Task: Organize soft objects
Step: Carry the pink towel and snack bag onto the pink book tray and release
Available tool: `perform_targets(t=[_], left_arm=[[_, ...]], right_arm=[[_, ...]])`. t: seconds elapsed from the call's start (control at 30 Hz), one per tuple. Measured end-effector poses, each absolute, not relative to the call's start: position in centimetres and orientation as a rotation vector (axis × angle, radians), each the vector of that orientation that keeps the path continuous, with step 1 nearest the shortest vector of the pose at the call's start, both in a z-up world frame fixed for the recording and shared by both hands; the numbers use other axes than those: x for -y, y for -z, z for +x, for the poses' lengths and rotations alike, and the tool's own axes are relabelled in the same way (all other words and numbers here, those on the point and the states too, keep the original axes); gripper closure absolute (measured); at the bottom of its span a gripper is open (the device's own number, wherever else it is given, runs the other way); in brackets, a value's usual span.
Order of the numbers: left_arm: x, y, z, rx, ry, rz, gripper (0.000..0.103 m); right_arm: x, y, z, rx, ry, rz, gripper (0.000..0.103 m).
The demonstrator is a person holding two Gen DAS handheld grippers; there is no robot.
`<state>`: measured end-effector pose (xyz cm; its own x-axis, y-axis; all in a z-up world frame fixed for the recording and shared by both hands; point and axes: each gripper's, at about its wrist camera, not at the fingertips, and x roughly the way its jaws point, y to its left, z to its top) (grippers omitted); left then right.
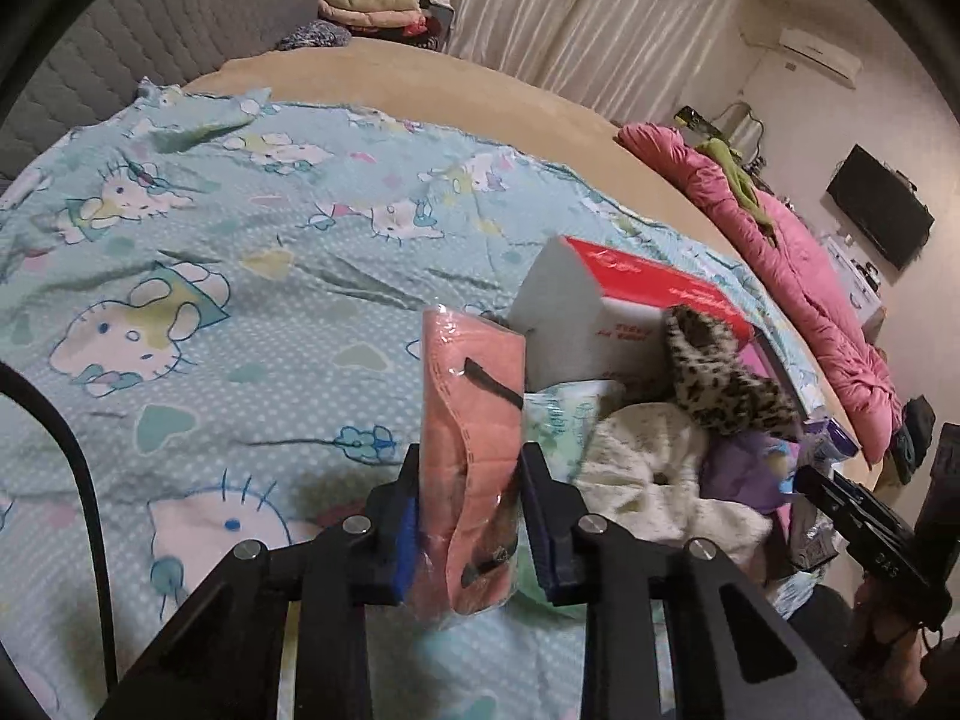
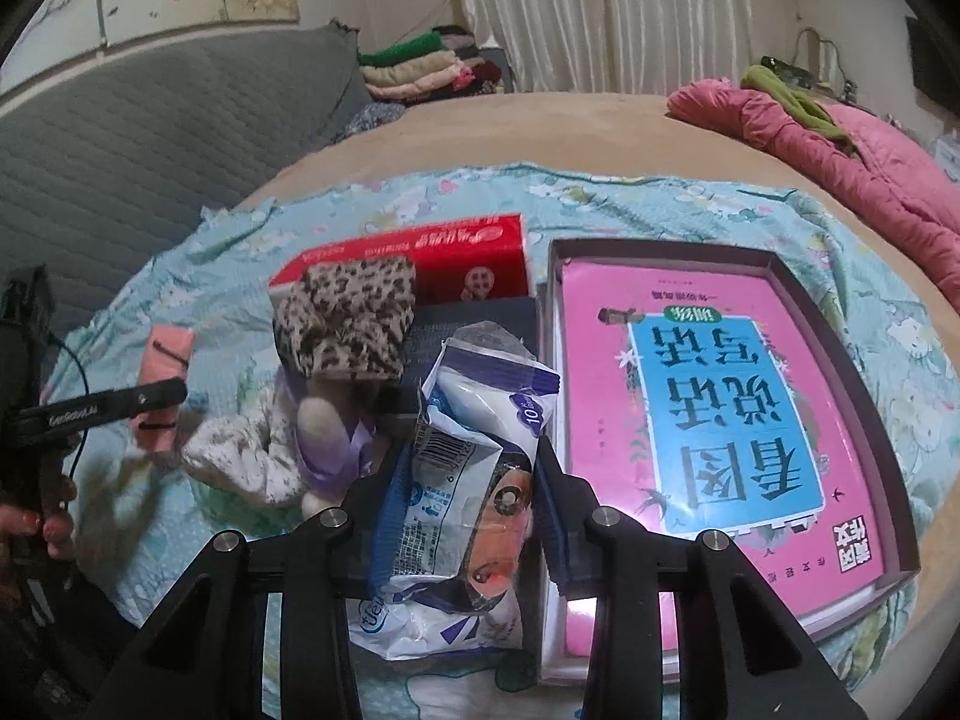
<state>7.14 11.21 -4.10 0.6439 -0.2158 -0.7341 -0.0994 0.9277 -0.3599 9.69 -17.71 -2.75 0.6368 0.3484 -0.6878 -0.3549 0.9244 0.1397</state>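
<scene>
Left gripper (image 1: 471, 516) clenches a pink wrapped packet (image 1: 474, 420); right gripper (image 2: 465, 516) clenches a crumpled "10"-marked pack (image 2: 474, 456) beside the leopard-print pouch (image 2: 348, 324), red box (image 2: 456, 264) and pink book (image 2: 708, 420).

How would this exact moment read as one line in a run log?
left gripper: shut on pink packet | right gripper: shut on crumpled white-blue packet | both above blue sheet

You are looking across a bed (image 2: 540, 120) toward pale curtains (image 2: 600, 12) hanging far behind, a grey quilted headboard (image 2: 120, 138) standing left.
</scene>
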Motion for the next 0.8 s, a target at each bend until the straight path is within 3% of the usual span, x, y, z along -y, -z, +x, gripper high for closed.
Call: perform_targets(t=[0.43,0.8], left_arm=[[-5.1,-1.5,5.3,-0.84,0.114,-0.27,0.073],[4.7,-5.3,6.1,-0.83,0.225,-0.127,0.073]], right_arm=[[20.3,-0.3,8.9,-0.683,-0.388,0.052,0.063],[25.2,-1.8,8.7,-0.648,-0.291,0.113,0.063]])
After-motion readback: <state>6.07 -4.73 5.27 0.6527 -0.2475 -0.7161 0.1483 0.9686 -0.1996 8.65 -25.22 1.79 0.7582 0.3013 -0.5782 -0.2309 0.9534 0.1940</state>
